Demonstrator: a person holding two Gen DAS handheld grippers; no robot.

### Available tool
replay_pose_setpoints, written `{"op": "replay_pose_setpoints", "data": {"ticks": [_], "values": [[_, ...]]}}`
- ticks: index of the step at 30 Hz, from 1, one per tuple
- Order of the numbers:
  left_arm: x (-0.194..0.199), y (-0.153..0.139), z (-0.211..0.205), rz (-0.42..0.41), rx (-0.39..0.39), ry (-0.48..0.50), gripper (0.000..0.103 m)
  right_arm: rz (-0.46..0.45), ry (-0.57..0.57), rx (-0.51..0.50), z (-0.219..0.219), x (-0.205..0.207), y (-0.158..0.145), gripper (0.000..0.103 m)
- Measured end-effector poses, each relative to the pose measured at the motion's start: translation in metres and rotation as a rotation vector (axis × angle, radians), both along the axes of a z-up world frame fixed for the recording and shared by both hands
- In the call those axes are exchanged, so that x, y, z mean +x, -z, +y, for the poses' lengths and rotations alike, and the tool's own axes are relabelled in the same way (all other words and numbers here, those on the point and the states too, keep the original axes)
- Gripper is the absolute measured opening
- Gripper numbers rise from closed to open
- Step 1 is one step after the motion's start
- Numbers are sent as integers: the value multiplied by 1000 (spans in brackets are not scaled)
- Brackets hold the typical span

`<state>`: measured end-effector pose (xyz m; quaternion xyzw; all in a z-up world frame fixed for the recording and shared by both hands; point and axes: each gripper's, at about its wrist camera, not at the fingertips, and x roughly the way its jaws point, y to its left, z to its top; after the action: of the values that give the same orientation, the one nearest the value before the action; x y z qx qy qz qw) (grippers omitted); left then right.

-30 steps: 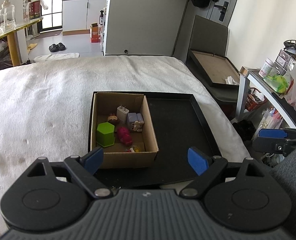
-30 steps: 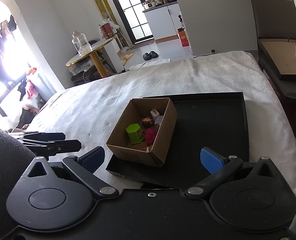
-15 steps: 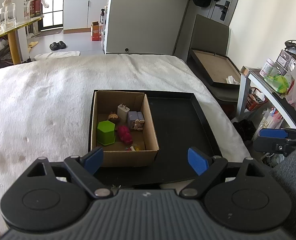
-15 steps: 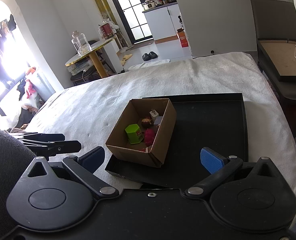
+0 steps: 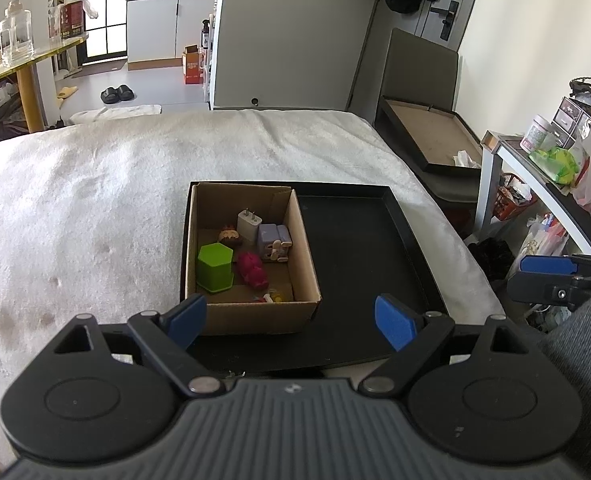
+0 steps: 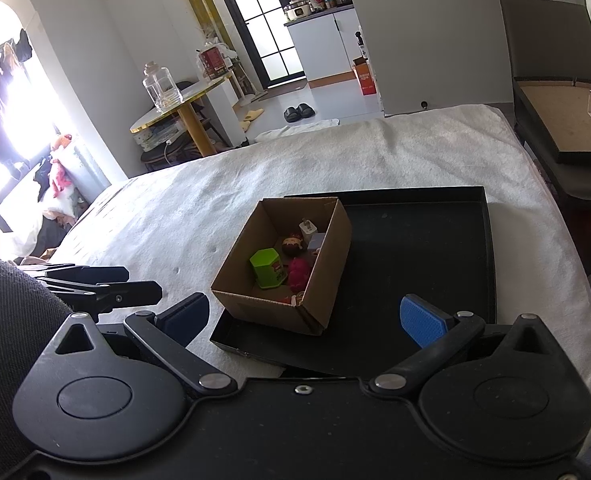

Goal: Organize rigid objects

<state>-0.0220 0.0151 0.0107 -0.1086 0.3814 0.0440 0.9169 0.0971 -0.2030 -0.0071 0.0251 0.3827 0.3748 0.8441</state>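
Observation:
A brown cardboard box (image 5: 255,316) (image 6: 271,312) stands in the left part of a black tray (image 5: 359,248) (image 6: 415,248) on a white blanket. Inside the box lie a green hexagonal block (image 5: 214,267) (image 6: 268,267), a pink toy (image 5: 252,270) (image 6: 298,275), a white plug adapter (image 5: 249,226) (image 6: 308,229), a lilac block (image 5: 273,242) and a small brown figure (image 5: 229,235) (image 6: 292,244). My left gripper (image 5: 289,322) hangs open just short of the box's near wall, nothing between its blue pads. My right gripper (image 6: 305,320) is also open and empty, near the tray's front edge.
The white blanket (image 5: 95,200) covers the bed on all sides of the tray. Right of the bed are a dark chair with a framed board (image 5: 427,140) and a cluttered side table (image 5: 547,152). A round yellow table with glass jars (image 6: 175,100) stands beyond the bed.

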Motion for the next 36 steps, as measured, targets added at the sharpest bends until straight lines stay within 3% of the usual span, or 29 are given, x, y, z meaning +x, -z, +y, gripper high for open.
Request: {"op": "replay_pose_setpoints", "data": {"ticks": [36], "values": [[-1, 0, -2, 7, 8, -5, 90, -3, 6, -6, 1, 1, 0, 103]]}}
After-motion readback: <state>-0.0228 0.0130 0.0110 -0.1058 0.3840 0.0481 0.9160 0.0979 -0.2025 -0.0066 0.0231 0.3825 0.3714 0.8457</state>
